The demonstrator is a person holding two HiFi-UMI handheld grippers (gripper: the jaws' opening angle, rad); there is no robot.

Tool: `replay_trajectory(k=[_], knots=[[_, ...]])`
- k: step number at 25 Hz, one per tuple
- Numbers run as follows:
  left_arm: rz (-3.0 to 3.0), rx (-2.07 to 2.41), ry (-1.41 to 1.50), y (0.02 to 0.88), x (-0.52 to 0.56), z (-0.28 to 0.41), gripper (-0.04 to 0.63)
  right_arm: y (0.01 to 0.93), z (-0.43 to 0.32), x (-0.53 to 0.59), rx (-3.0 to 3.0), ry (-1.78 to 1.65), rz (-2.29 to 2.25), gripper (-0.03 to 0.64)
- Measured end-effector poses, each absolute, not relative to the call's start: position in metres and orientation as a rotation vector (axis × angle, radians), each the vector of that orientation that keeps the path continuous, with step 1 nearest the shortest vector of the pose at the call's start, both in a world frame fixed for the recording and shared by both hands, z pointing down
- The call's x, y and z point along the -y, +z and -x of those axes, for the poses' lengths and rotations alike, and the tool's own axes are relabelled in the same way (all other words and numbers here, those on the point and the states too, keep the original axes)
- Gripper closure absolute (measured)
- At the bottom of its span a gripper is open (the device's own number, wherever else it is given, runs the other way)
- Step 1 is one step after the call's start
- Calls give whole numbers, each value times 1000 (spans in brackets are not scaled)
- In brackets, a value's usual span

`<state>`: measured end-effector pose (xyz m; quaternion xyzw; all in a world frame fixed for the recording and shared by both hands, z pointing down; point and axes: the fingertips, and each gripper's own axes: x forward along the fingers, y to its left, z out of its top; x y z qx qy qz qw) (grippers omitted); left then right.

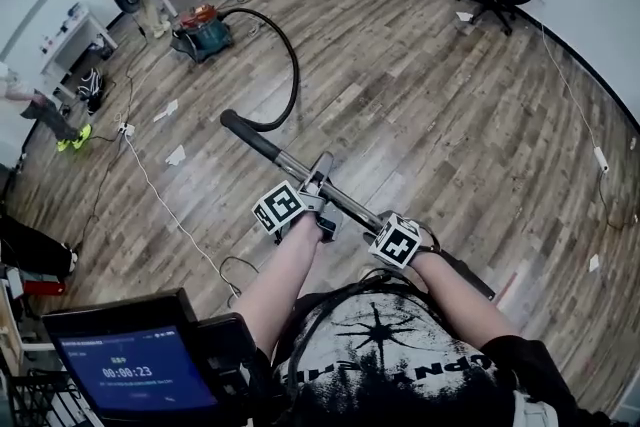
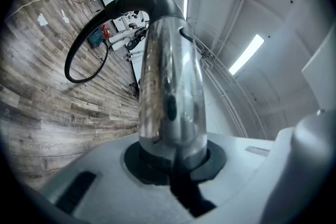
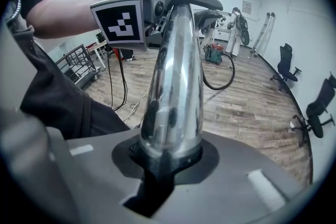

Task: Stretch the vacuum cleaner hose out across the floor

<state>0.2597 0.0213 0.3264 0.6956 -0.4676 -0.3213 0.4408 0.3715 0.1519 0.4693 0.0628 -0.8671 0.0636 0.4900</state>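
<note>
Hose [image 1: 296, 75], its wand [image 1: 350, 202] in left gripper [image 1: 322, 190], right gripper [image 1: 385, 223]

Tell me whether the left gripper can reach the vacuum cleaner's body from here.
Probably not: the left gripper is clamped on the metal wand, and the vacuum cleaner sits far across the floor, at the other end of the black hose.

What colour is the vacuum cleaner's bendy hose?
Black. The hose shows best in the head view.

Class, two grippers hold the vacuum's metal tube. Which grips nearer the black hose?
The left gripper, further along the tube towards the hose; the right gripper grips closer to the person.
</note>
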Motion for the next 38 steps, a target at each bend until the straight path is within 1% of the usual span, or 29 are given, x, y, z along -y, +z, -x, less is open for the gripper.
replay_trajectory(k=[7, 14, 19, 26, 33, 38], knots=[[-1720, 1107, -799, 330, -69, -255, 557, 469, -366, -203, 2077, 171, -197, 532], [-1692, 994, -759, 364, -128, -284, 557, 491, -390, -277, 2006, 261, -267, 534], [-1654, 936, -728, 384, -157, -323, 557, 500, -425, -318, 1956, 331, -291, 532], [-1672, 928, -717, 377, -172, -371, 557, 497, -469, -333, 1970, 330, -312, 532], [-1685, 972, -746, 373, -194, -455, 557, 497, -558, -347, 1995, 283, -288, 532], [-1669, 979, -767, 387, -209, -512, 557, 508, -620, -360, 1987, 265, -270, 531]])
